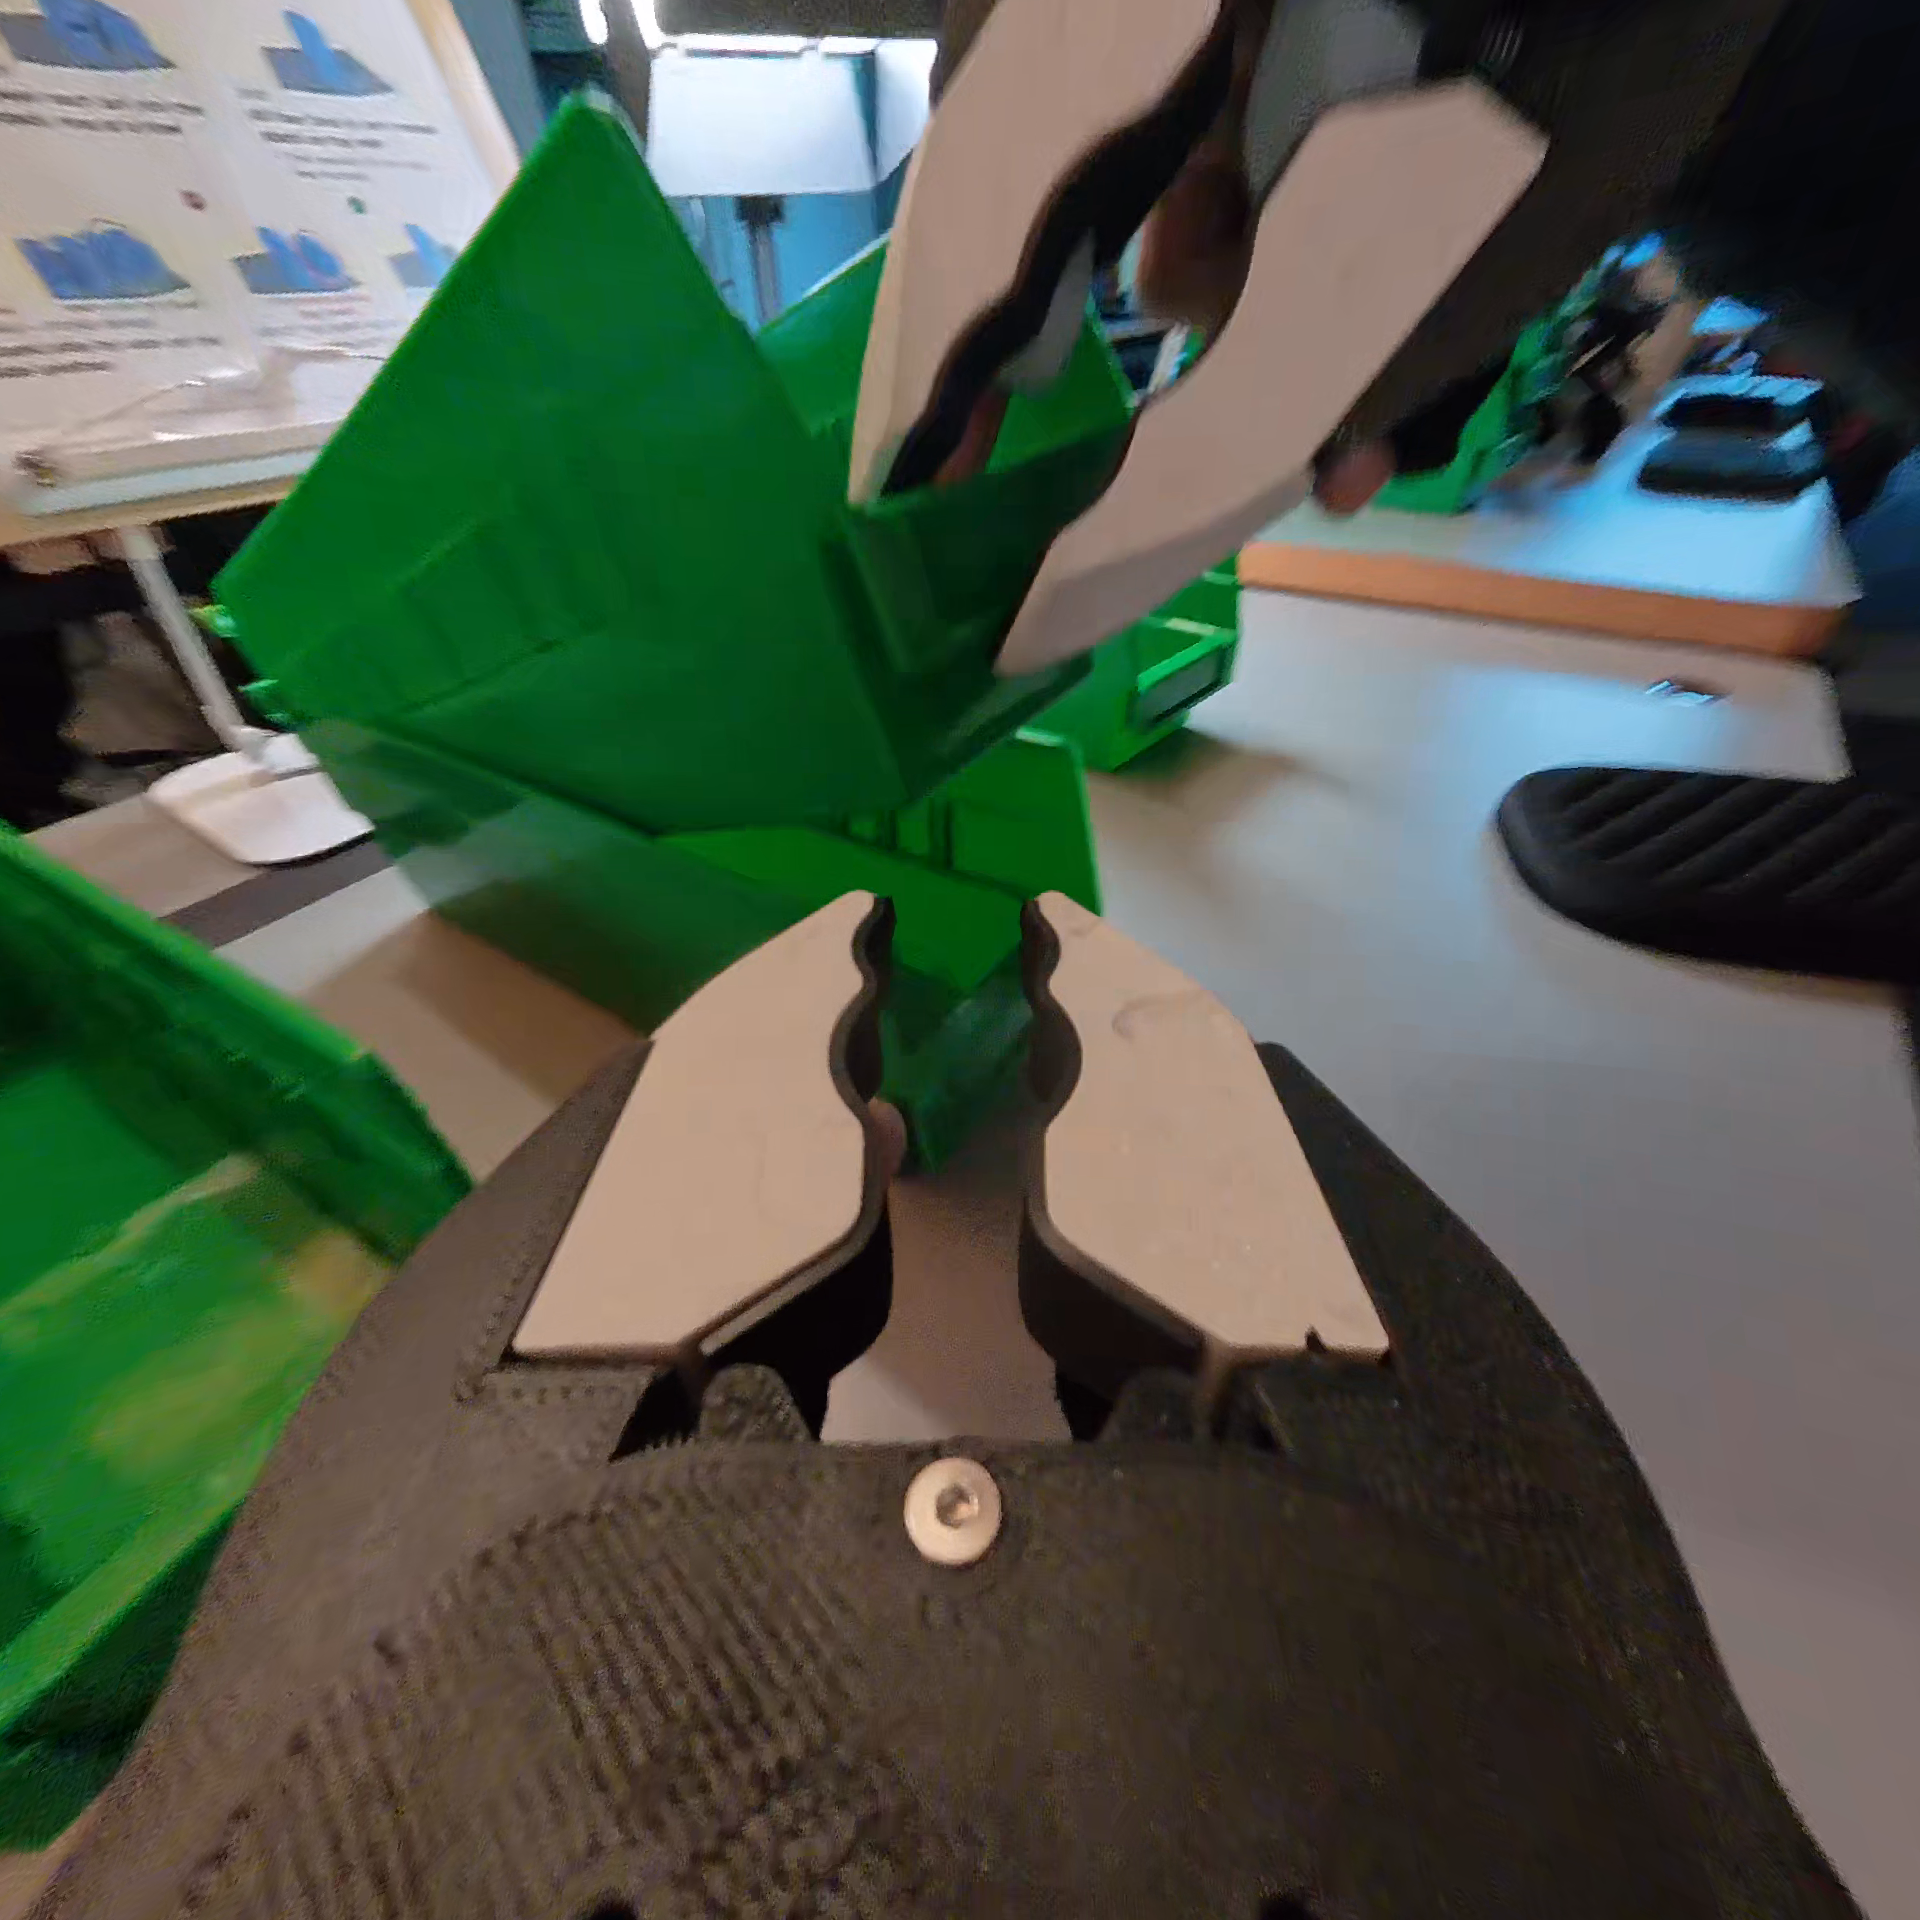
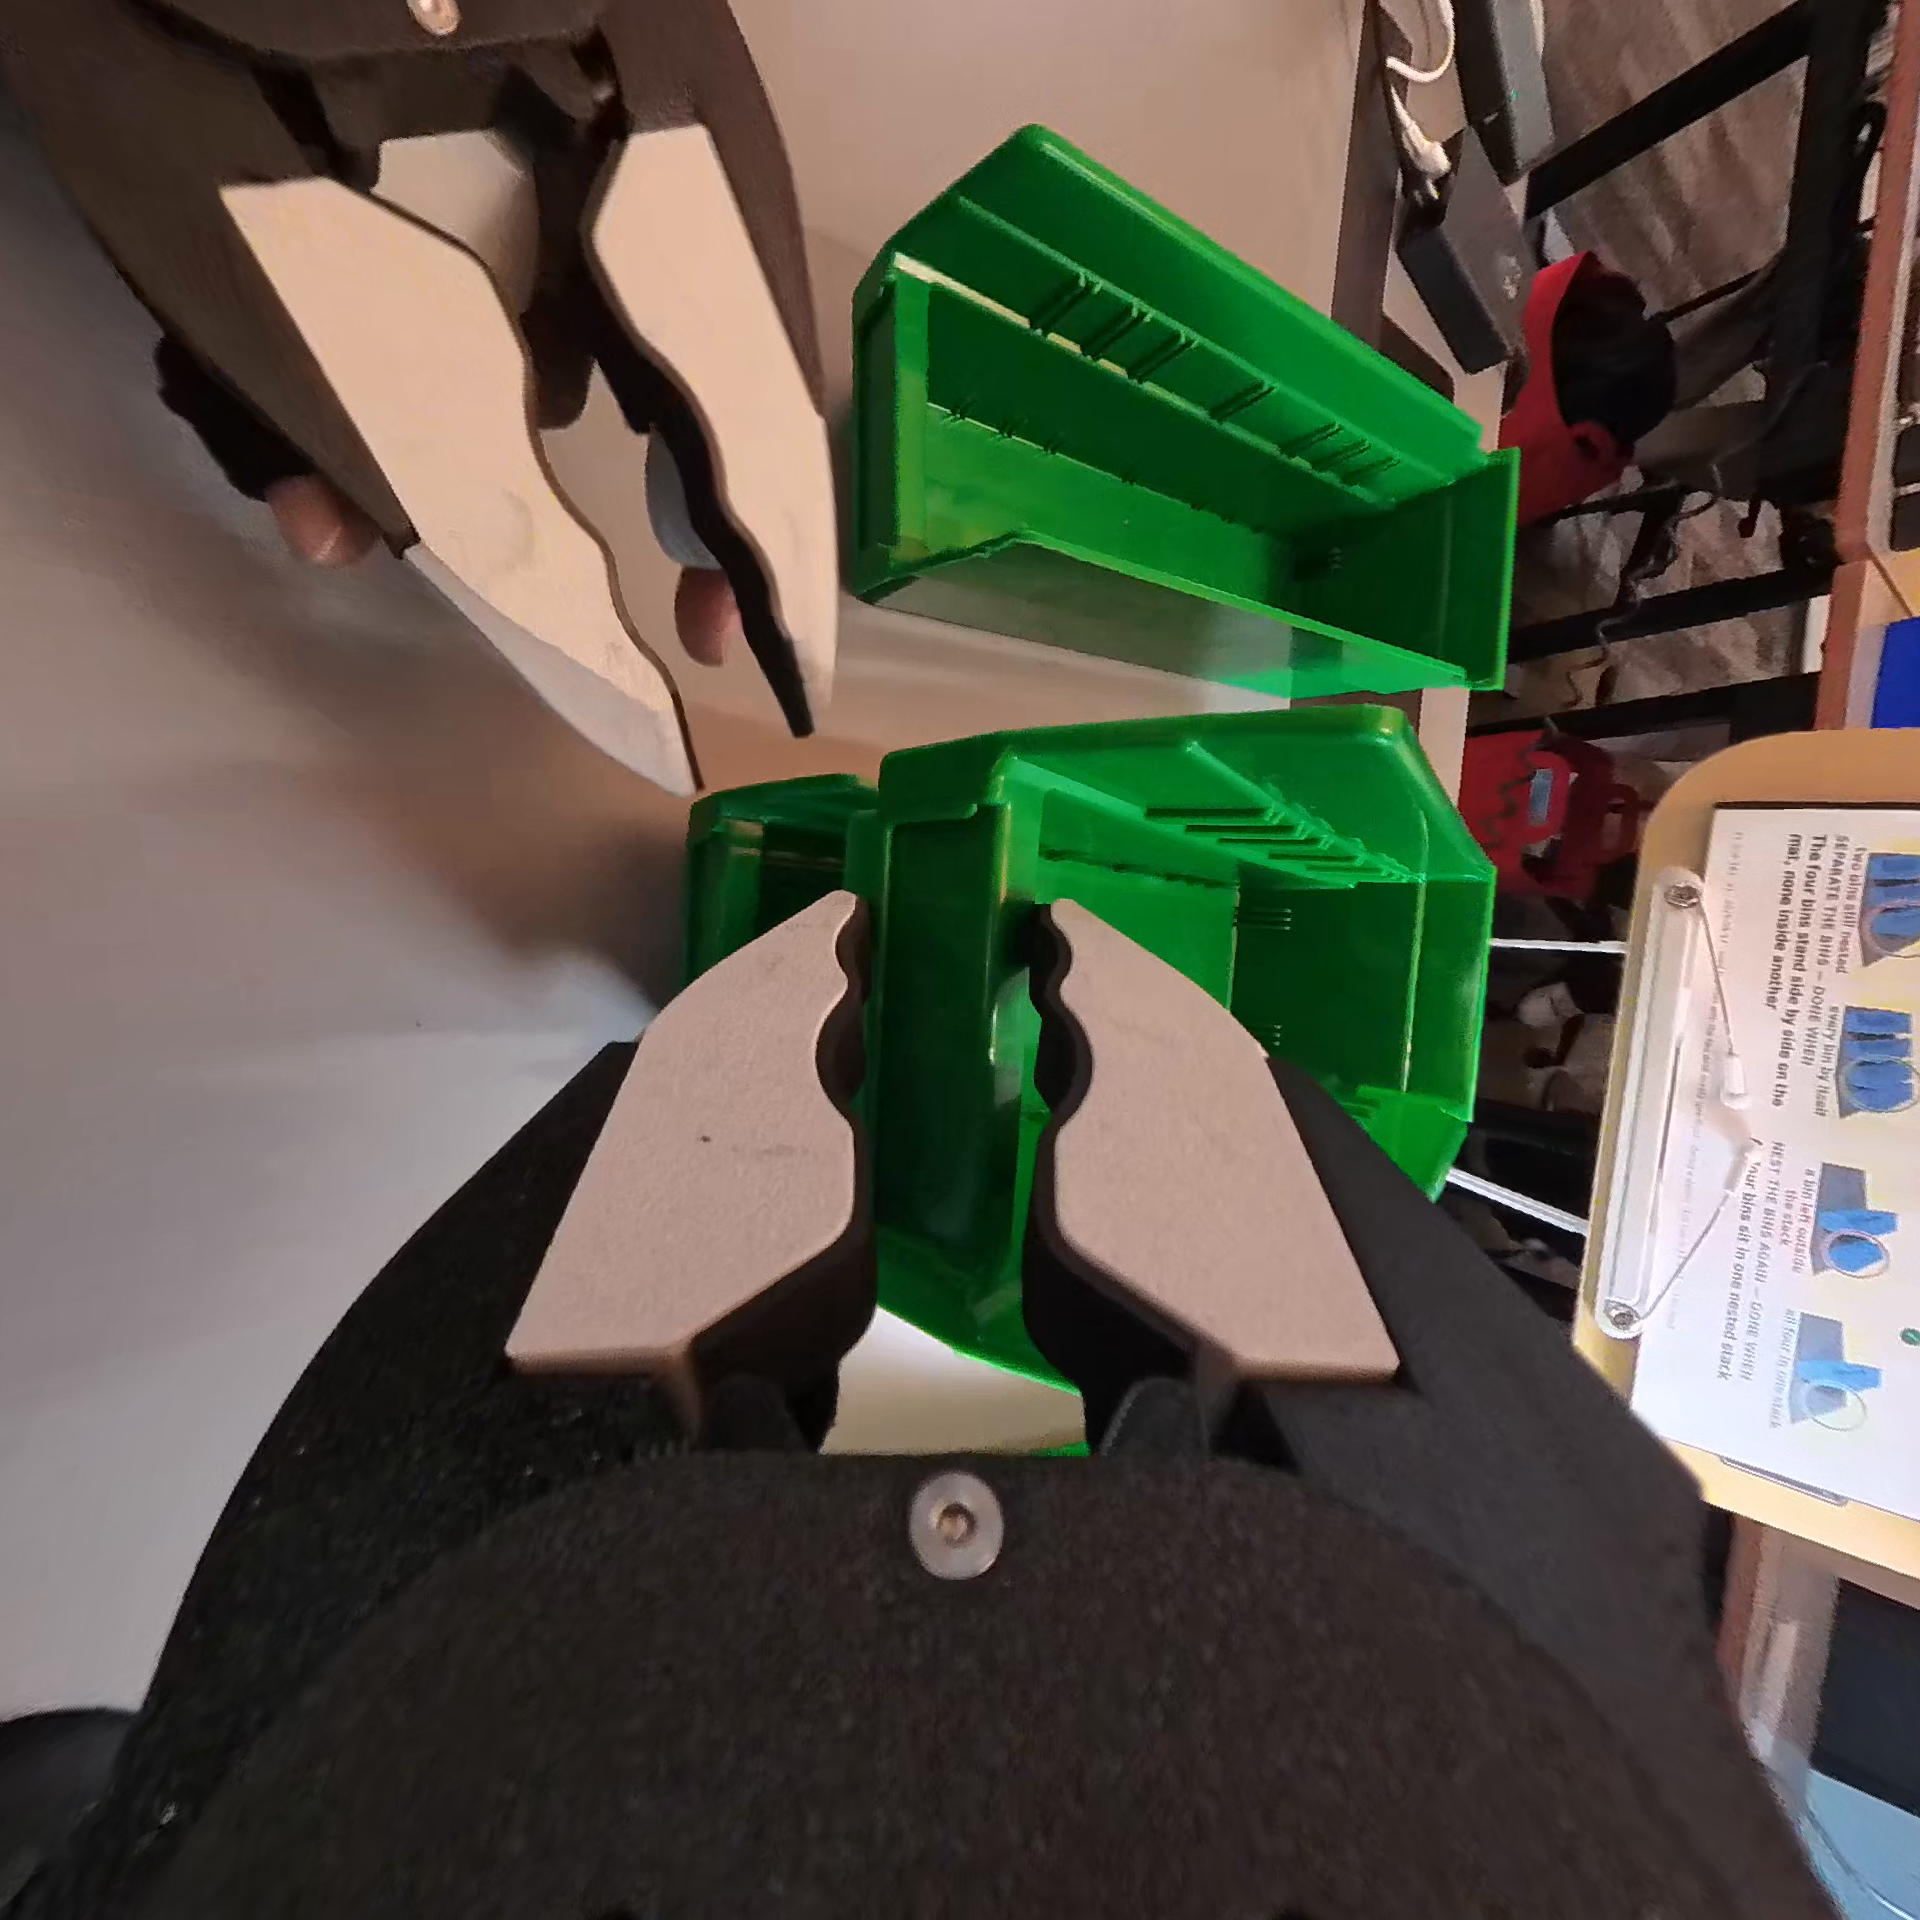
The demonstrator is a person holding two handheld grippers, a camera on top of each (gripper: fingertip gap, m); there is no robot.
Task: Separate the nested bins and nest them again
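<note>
Several green plastic bins are on a pale table (image 1: 1455,1091). My right gripper (image 2: 945,935) is shut on the front wall of one bin (image 2: 1299,935). In the left wrist view it (image 1: 945,571) holds that bin (image 1: 582,540) raised and tilted, underside toward me, over a second bin (image 1: 582,894) standing on the table. That second bin peeks out by the held bin in the right wrist view (image 2: 769,862). My left gripper (image 1: 956,925) has a narrow gap, tips at the second bin's near corner. In the right wrist view it (image 2: 743,748) holds nothing.
A third bin (image 2: 1143,468) lies apart on the table, and another shows at the near left (image 1: 156,1195). A picture sheet on a stand (image 2: 1766,1091) is beside the bins. A black ribbed object (image 1: 1714,862) lies to the right. A white stand base (image 1: 260,810) sits behind. The gap from one gripper's tips to the other's is roughly 6 centimetres.
</note>
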